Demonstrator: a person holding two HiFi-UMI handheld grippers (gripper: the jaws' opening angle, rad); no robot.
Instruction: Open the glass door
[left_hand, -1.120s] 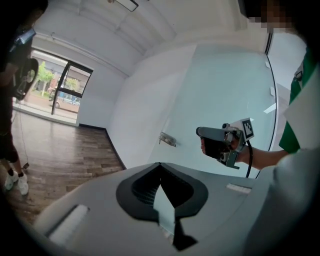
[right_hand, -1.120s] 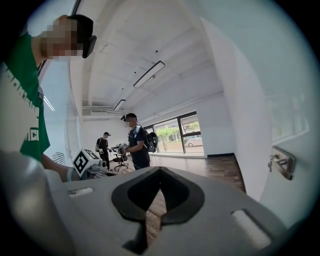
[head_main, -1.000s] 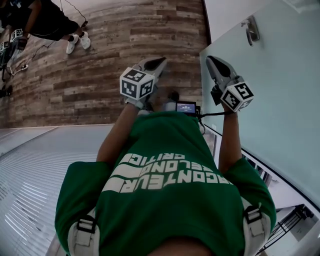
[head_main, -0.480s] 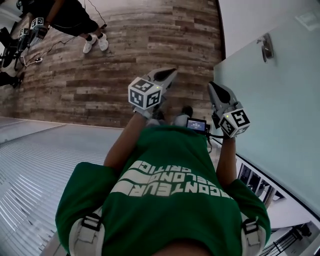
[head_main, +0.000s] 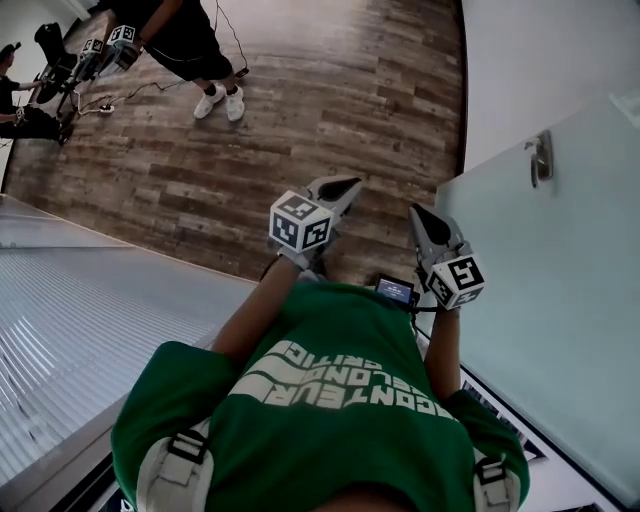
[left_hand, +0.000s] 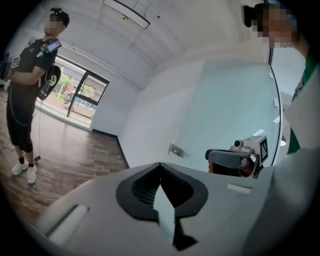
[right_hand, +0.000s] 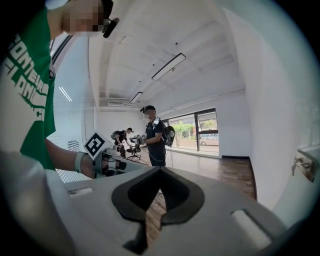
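Observation:
The glass door (head_main: 560, 300) is a frosted pale-green pane on my right, with a small metal handle (head_main: 541, 158) near its edge. The handle also shows in the left gripper view (left_hand: 175, 149) and at the right edge of the right gripper view (right_hand: 302, 165). My right gripper (head_main: 416, 212) is held in the air left of the door, shut and empty, well apart from the handle. My left gripper (head_main: 345, 185) hangs beside it over the floor, also shut with nothing in it. In each gripper view the jaws meet at the tip (left_hand: 160, 165) (right_hand: 160, 170).
Wooden floor (head_main: 330, 100) stretches ahead. A white wall (head_main: 540, 60) stands beyond the door. A ribbed glass panel (head_main: 80, 310) runs along my left. A person in dark clothes (head_main: 170, 40) holding grippers stands at far left, another person (head_main: 20, 90) behind. A small screen (head_main: 396, 291) sits at my waist.
The head view has swung, so both grippers and the door handle sit lower in it. The gap between my right gripper and the handle has widened. Both grippers stay shut.

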